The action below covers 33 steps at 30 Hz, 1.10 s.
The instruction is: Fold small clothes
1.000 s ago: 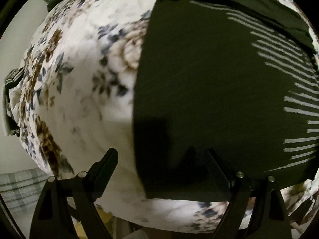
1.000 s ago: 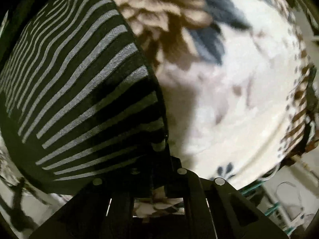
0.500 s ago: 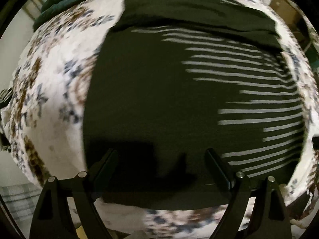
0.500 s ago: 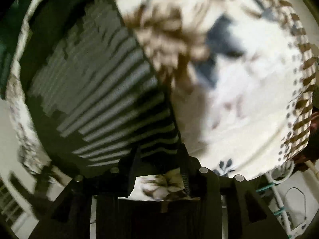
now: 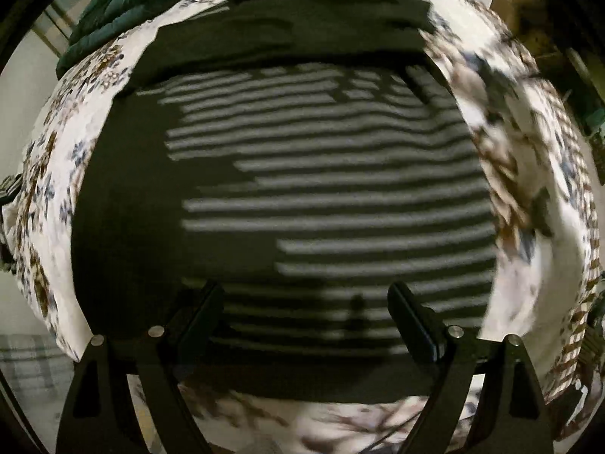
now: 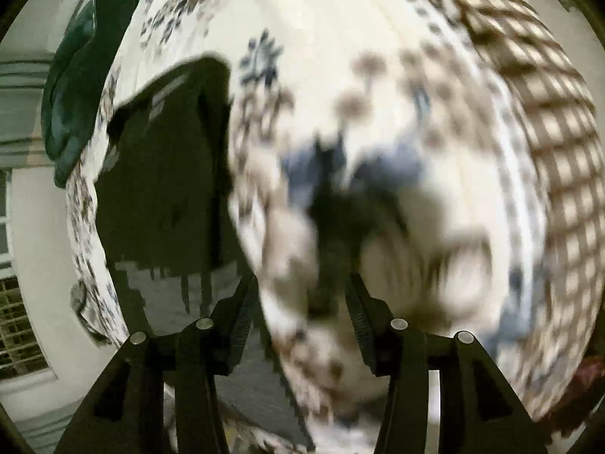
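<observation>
Left wrist view: the left gripper (image 5: pixel 306 302) hangs wide open and holds nothing, its 2 fingers (image 5: pixel 196 314) spread above the dark striped garment (image 5: pixel 321 196), which lies flat ahead of it on the floral bedspread (image 5: pixel 529 189). Right wrist view, blurred: the right gripper (image 6: pixel 302 295), jaws just opening and now partly apart, grips nothing; the garment lies off to its left, bedspread under its tips.

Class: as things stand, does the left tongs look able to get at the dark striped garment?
Probably yes: the left tongs stand open right over the striped garment, spread on the floral bedcover, nothing between.
</observation>
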### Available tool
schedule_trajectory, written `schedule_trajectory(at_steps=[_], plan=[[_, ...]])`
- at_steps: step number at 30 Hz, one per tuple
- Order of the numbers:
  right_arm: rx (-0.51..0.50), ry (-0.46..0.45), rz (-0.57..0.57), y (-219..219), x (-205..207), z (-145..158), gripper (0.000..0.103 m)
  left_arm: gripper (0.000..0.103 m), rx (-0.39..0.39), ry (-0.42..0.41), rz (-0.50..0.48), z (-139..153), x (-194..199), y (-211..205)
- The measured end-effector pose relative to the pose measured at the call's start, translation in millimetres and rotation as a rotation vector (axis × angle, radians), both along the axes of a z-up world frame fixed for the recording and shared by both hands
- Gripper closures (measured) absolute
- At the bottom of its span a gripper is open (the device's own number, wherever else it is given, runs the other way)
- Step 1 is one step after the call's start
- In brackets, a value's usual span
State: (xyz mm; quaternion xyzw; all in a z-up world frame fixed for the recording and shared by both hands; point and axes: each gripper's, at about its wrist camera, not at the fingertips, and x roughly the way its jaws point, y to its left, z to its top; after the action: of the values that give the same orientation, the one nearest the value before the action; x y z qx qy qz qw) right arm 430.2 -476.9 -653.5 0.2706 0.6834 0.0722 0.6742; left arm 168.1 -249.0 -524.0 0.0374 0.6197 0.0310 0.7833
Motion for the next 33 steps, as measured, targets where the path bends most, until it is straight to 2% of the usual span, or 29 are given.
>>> schedule_trajectory(at_steps=[5, 7, 9, 13, 17, 18, 19, 20, 24, 28, 32, 33], plan=[[0.172, -0.029, -0.105, -18.5, 78.2, -15.1, 0.053, 0.015, -0.001, 0.048, -0.017, -27.8, -22.4, -49.5], [0.247, -0.028, -0.126, -14.7, 106.3, -19.0, 0.053, 0.015, 0.013, 0.048, -0.027, -33.7, -26.4, -63.4], [0.268, -0.026, -0.112, -1.6, 132.3, -23.3, 0.053, 0.015, 0.027, 0.050, -0.034, -40.0, -26.9, -75.1], [0.251, 0.005, -0.042, 35.3, 175.7, -34.8, 0.053, 0.015, 0.059, 0.052, -0.010, -48.9, -18.4, -83.7], [0.238, 0.054, -0.041, 58.8, 197.6, -51.5, 0.053, 0.015, 0.056, 0.063, 0.017, -54.0, -10.1, -81.7], [0.238, 0.057, -0.039, 63.0, 200.0, -54.6, 0.058, 0.018, 0.053, 0.063, 0.017, -54.2, -9.1, -81.1], [0.223, 0.049, -0.036, 66.5, 202.0, -56.0, 0.081, 0.022, 0.045, 0.062, 0.013, -54.1, -8.4, -80.9], [0.190, 0.045, -0.026, 69.4, 199.7, -56.7, 0.095, 0.023, 0.042, 0.063, 0.009, -53.9, -8.7, -81.2], [-0.001, 0.001, 0.021, 59.8, 200.4, -44.0, 0.096, 0.024, 0.046, 0.054, -0.011, -50.1, -11.6, -83.9], [-0.074, -0.013, 0.017, 40.1, 210.0, -34.5, 0.097, 0.024, 0.034, 0.053, -0.019, -43.7, -10.8, -81.8], [-0.067, -0.005, 0.149, 56.2, 211.1, -30.7, 0.093, 0.024, 0.023, 0.053, -0.019, -33.0, -17.5, -83.2], [-0.065, -0.015, 0.173, 54.7, 209.0, -25.7, 0.083, 0.024, 0.019, 0.048, -0.017, -28.4, -17.3, -81.3]])
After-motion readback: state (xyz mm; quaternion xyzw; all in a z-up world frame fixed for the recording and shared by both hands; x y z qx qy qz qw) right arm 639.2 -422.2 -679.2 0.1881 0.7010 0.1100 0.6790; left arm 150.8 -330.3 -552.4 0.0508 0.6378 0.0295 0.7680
